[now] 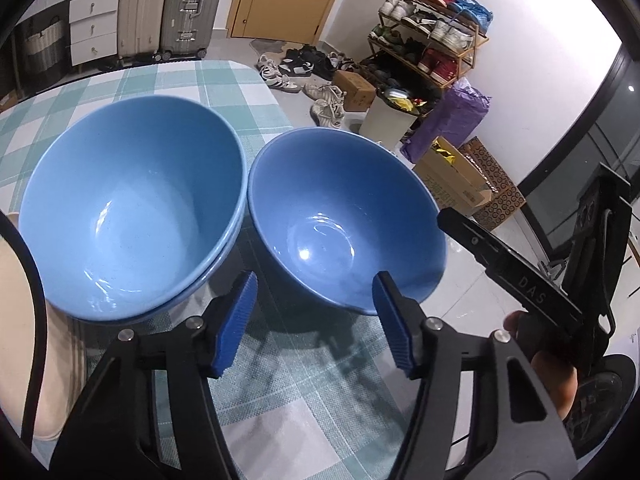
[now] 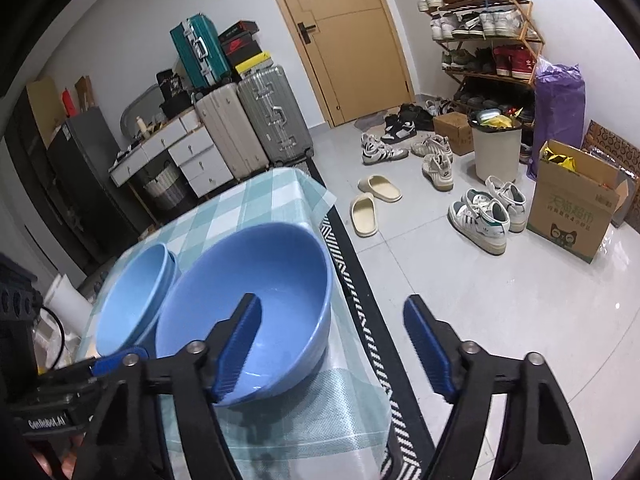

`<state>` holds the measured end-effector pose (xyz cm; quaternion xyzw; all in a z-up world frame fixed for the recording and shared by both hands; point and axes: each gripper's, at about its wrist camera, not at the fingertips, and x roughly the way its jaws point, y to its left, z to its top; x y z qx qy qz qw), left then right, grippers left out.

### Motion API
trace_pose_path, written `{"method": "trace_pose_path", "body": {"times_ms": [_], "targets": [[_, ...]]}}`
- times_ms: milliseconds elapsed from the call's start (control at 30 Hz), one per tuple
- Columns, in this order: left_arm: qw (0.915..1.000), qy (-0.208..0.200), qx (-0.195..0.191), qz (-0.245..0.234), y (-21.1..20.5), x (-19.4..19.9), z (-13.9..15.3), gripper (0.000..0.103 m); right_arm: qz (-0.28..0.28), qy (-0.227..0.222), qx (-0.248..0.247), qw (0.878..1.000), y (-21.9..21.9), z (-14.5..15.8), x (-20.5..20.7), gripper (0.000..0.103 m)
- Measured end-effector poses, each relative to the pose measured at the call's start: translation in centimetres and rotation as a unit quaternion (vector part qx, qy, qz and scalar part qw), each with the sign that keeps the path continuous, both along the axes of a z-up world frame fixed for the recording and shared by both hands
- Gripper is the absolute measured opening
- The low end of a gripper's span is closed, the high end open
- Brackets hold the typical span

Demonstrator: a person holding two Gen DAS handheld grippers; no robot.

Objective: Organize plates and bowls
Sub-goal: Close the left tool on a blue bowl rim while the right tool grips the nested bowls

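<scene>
At table edge: single blue bowl [image 1: 344, 216] sits beside the stacked bowls [image 1: 132, 208], rims nearly touching. Left gripper [image 1: 316, 316] wide open, empty, near its front rim. Right gripper [image 2: 332, 344] wide open, empty, left finger over the rim. Risk: nudging it off the checked tablecloth [image 2: 256, 200] edge.

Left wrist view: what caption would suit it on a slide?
Open left gripper faces a single blue bowl beside stacked blue bowls on a checked tablecloth.

Counter [image 1: 304, 400], covered in a teal-and-white checked cloth [image 1: 208, 80], is carrying a stacked pair of light blue bowls [image 1: 132, 208] and, just beside it, a single blue bowl [image 1: 344, 220].
</scene>
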<state>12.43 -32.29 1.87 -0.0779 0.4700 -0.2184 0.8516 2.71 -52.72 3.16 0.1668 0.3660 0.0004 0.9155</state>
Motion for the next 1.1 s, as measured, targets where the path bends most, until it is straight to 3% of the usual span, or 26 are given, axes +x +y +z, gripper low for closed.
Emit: {"method": "trace_pose_path", "body": {"times_ms": [300, 600, 733, 1100], "targets": [[0.9999, 0.006, -0.005, 0.009, 0.3, 0.9, -0.9, 0.05, 0.025, -0.004, 0.007, 1.0, 1.0, -1.4, 0.6, 0.052], [0.9999, 0.004, -0.005, 0.01, 0.3, 1.5, -1.4, 0.029, 0.034, -0.008, 0.012, 0.999, 1.8, -2.2, 1.2, 0.028], [1.0, 0.0, -0.004, 0.006, 0.2, 1.6, -1.6, 0.026, 0.029, -0.01, 0.012, 0.999, 1.7, -2.4, 1.1, 0.021], [0.9999, -0.011, 0.005, -0.001, 0.0, 1.6, -1.4, 0.025, 0.027, -0.012, 0.005, 1.0, 1.4, -2.3, 0.9, 0.019]]}}
